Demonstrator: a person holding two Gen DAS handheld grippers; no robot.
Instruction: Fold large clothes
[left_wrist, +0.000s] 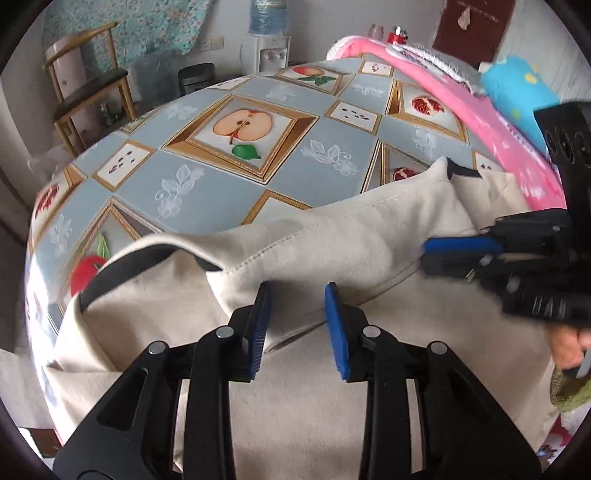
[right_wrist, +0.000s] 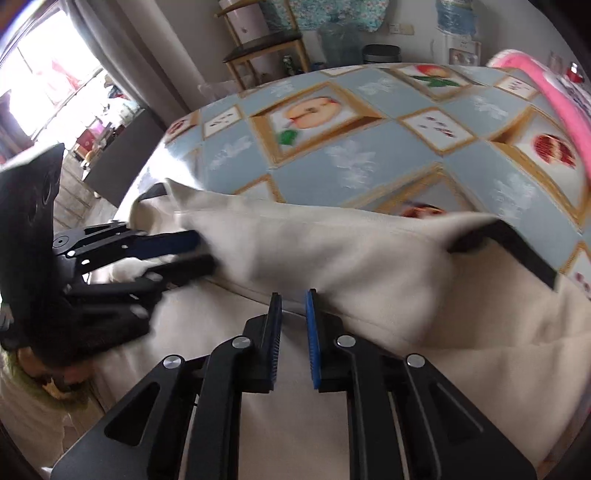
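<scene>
Left wrist view. Cream garment (left_wrist: 332, 240) with black trim, spread over the near part of the worktop (left_wrist: 221, 177), which carries a fruit-patterned cloth. Raised fold ridge running left to right, straight across the line of the left gripper (left_wrist: 297, 325). Jaws parted to a moderate gap, empty, tips just at the near foot of the ridge. Right gripper (left_wrist: 439, 254) entering from the right edge, lying along the ridge, jaws narrow with a thin layer of cloth apparently between them; contact blurred, so only likely. Pink item (left_wrist: 480, 122) and blue item (left_wrist: 517, 88) along the far right side, well apart from the fold.

Right wrist view. Same garment (right_wrist: 332, 251) ahead, ridge again crosswise, black hem band (right_wrist: 524, 251) at its right end. Right gripper (right_wrist: 293, 332) with jaws narrow, gap visible, no cloth seen between the pads from here, so the hold cannot be told for certain. Left gripper (right_wrist: 199, 251) at the left, reaching in sideways against the ridge, blurred.

Judgement: fold edge directly ahead of both, long axis crosswise; left gripper squarer to it, needing only a short advance before closing.
</scene>
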